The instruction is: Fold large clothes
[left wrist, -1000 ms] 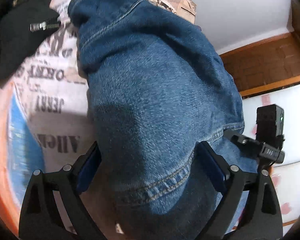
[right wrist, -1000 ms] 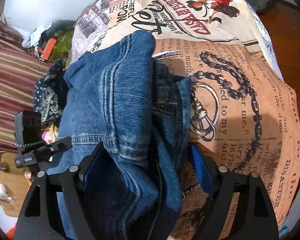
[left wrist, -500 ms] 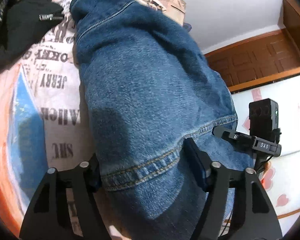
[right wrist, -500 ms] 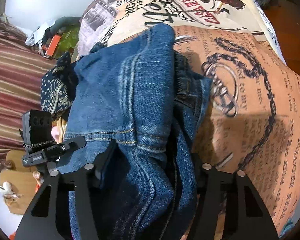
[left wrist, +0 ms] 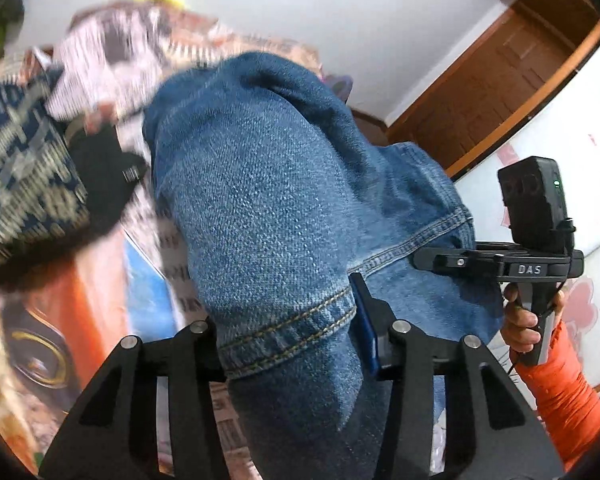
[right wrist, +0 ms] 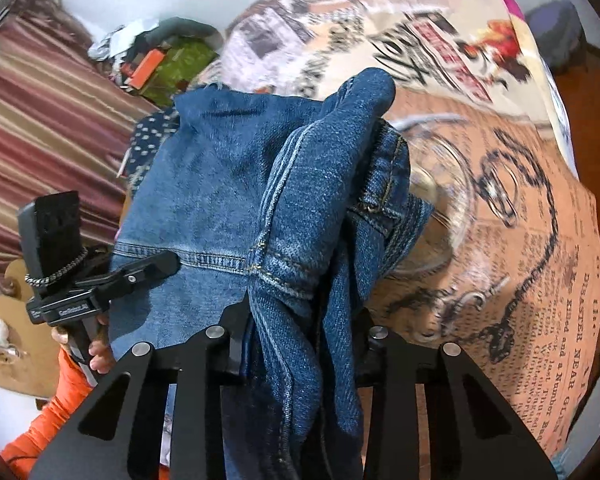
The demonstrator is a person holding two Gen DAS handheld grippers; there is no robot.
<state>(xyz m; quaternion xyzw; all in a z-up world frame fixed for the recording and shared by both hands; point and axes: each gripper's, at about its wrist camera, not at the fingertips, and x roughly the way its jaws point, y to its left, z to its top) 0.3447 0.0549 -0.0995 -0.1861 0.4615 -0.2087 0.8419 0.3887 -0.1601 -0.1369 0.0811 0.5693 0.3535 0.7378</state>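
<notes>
A pair of blue jeans [left wrist: 268,184] hangs bunched over a bed with a newspaper-print cover [right wrist: 520,240]. My left gripper [left wrist: 288,332] has a stitched hem of the denim between its jaws. They are closing, and both pads press on the cloth. The right gripper [right wrist: 300,332] pinches a thick seamed fold of the same jeans [right wrist: 220,184], its jaws closing too. Each view shows the other hand at its edge, an orange sleeve [left wrist: 560,392] holding a black handle. The cloth hides most of the fingers' inner faces.
A dark patterned cloth [left wrist: 16,168] and a black garment [left wrist: 100,176] lie on the bed left of the jeans. Striped red fabric [right wrist: 40,100] and a heap of clutter [right wrist: 160,60] sit beyond. A wooden door [left wrist: 500,80] stands at the right.
Both pairs of jaws have narrowed onto the denim. Both hands have risen and the jeans have come up off the bed cover with them. The left view has rolled.
</notes>
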